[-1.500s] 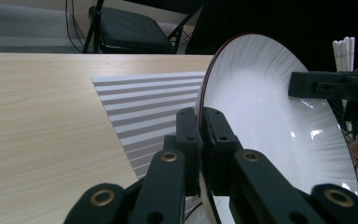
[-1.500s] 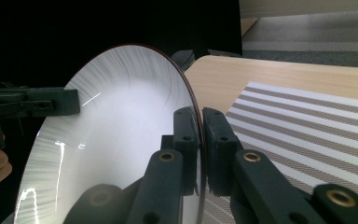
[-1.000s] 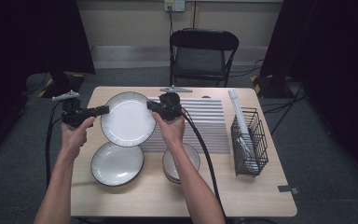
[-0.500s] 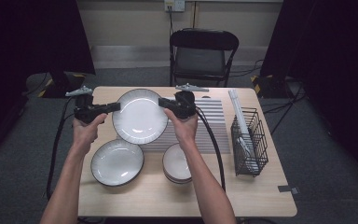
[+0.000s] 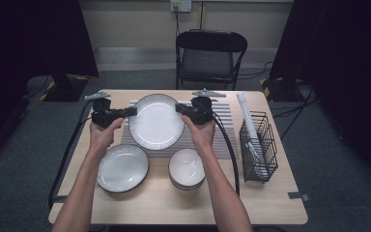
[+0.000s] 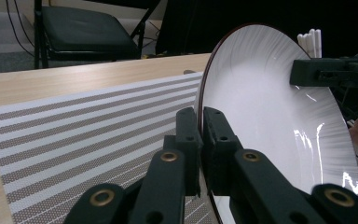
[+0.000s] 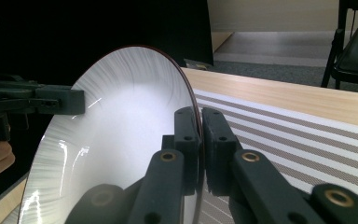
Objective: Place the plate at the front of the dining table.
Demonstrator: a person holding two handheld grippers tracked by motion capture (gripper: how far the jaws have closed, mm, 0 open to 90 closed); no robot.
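A large white plate with a dark rim (image 5: 156, 121) is held up over the striped placemat (image 5: 224, 126), one gripper on each side. My left gripper (image 5: 131, 111) is shut on its left rim, and my right gripper (image 5: 181, 108) is shut on its right rim. In the left gripper view the black jaws (image 6: 200, 126) pinch the thin rim of the plate (image 6: 270, 116), with the other gripper at its far edge. The right gripper view shows the same pinch (image 7: 200, 123) on the plate (image 7: 121, 135), tilted above the placemat (image 7: 307, 144).
A second dark-rimmed plate (image 5: 122, 167) lies at the front left of the wooden table (image 5: 270, 203). A stack of white bowls (image 5: 186, 168) sits beside it. A black wire rack (image 5: 258, 147) with white sticks stands at the right. A black folding chair (image 5: 209, 55) is behind the table.
Both grippers have carried the large plate to the right, from the table's left part to over the striped placemat. The grip on both rims is unchanged.
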